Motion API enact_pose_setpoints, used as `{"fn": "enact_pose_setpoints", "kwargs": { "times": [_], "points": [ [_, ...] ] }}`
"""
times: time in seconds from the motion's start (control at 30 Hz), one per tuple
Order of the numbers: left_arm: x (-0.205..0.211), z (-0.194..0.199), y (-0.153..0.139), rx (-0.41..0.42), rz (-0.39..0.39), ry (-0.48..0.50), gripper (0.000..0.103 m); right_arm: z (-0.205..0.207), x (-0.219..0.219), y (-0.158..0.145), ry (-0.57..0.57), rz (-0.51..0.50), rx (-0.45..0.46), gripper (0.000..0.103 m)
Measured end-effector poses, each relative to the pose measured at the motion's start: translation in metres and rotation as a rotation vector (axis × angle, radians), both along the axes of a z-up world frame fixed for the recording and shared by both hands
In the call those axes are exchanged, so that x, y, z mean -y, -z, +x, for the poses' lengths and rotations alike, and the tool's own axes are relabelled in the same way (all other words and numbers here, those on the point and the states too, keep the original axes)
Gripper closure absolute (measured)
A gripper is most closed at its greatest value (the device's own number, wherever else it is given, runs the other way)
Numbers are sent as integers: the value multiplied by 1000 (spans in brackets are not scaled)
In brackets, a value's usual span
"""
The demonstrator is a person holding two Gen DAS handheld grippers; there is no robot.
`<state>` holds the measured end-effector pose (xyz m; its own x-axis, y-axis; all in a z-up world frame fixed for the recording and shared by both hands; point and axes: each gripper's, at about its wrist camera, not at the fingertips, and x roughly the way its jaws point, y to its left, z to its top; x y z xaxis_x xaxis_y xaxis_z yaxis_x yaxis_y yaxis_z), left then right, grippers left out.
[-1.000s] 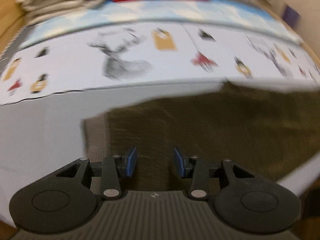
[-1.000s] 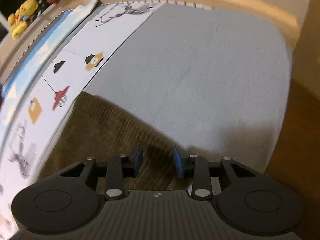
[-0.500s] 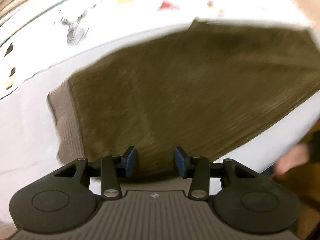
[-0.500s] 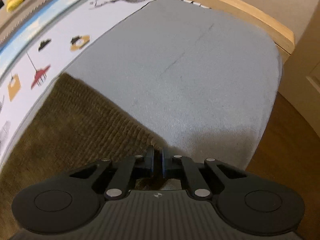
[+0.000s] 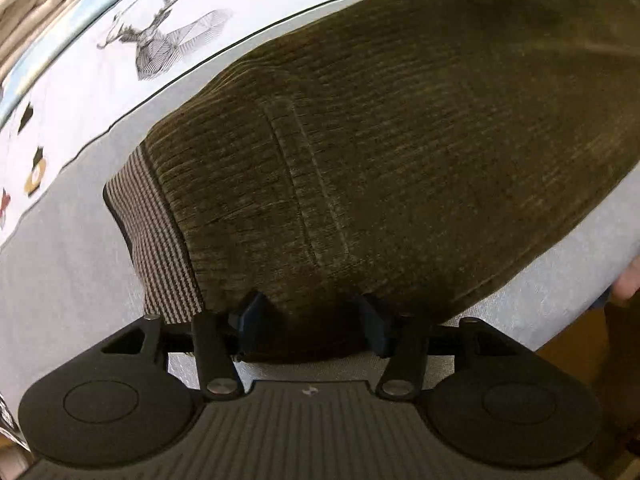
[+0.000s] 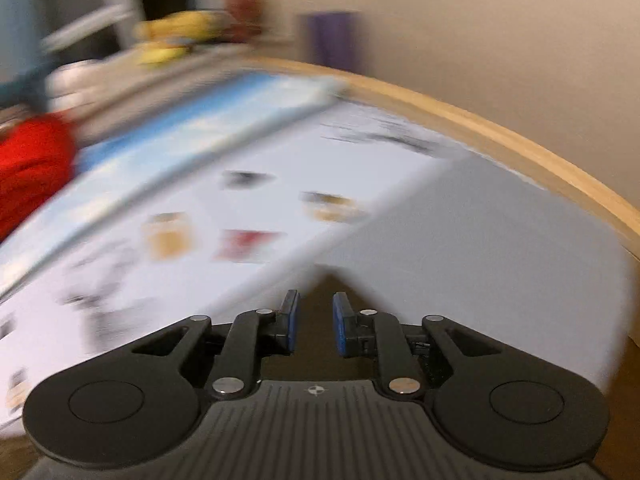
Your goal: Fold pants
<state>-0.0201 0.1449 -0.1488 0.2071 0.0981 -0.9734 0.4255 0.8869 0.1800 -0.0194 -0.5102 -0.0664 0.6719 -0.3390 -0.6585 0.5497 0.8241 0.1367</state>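
Olive-brown corduroy pants (image 5: 400, 140) lie flat on the grey sheet (image 5: 60, 260), their checked waistband lining (image 5: 156, 240) at the left. My left gripper (image 5: 314, 324) points steeply down at the near edge of the pants. Its jaws are opening and straddle that edge without pressing on it. The right wrist view is blurred by motion. In it my right gripper (image 6: 316, 324) is shut on a brown corner of the pants (image 6: 326, 284), which sticks out between the pads above the bed.
A white sheet printed with a deer and lanterns (image 5: 160, 40) covers the far side of the bed. Folded beige bedding (image 5: 36, 12) and a red garment (image 6: 32, 168) lie beyond it. A wooden bed rim (image 6: 520, 148) curves at the right. A person's hand (image 5: 628, 280) shows at the edge.
The left gripper sank close over the pants' near edge and its jaws widened. The right gripper closed on the pants' edge, then rose and swung, carrying the corner with it.
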Motion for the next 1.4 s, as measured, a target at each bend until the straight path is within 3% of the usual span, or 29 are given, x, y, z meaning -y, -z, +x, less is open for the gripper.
{"fn": "enact_pose_setpoints", "kwargs": {
  "times": [0.03,0.23,0.33,0.47,0.67,0.73,0.9,1.0,1.1,1.2,1.27,1.4],
  "points": [
    [-3,0,0,0,-5,-1,43,13,-16,-1,-79,17,21,103],
    [-10,1,5,-3,-4,-4,43,100,-131,6,-569,205,46,101],
    [-7,3,7,0,2,10,42,132,-204,15,-797,196,-11,101],
    [-4,0,7,3,4,16,42,156,-273,33,-963,181,-90,101],
    [-10,3,6,-3,-20,13,42,187,-349,65,-1104,234,-178,97],
    [-12,2,5,-4,-32,14,42,190,-370,76,-1132,252,-210,90],
    [-15,3,7,-4,-42,15,42,203,-403,103,-1192,290,-298,79],
    [-12,3,7,-7,-35,19,42,209,-412,114,-1224,316,-330,77],
    [-10,4,7,-10,-25,27,42,212,-421,109,-1275,267,-308,93],
    [-10,6,5,-10,-25,28,41,223,-421,92,-1241,284,-209,94],
    [-8,5,7,-9,-27,26,41,223,-425,88,-1231,238,-176,94],
    [-8,3,7,-7,-25,31,41,219,-439,102,-1223,155,-219,94]
  ]
}}
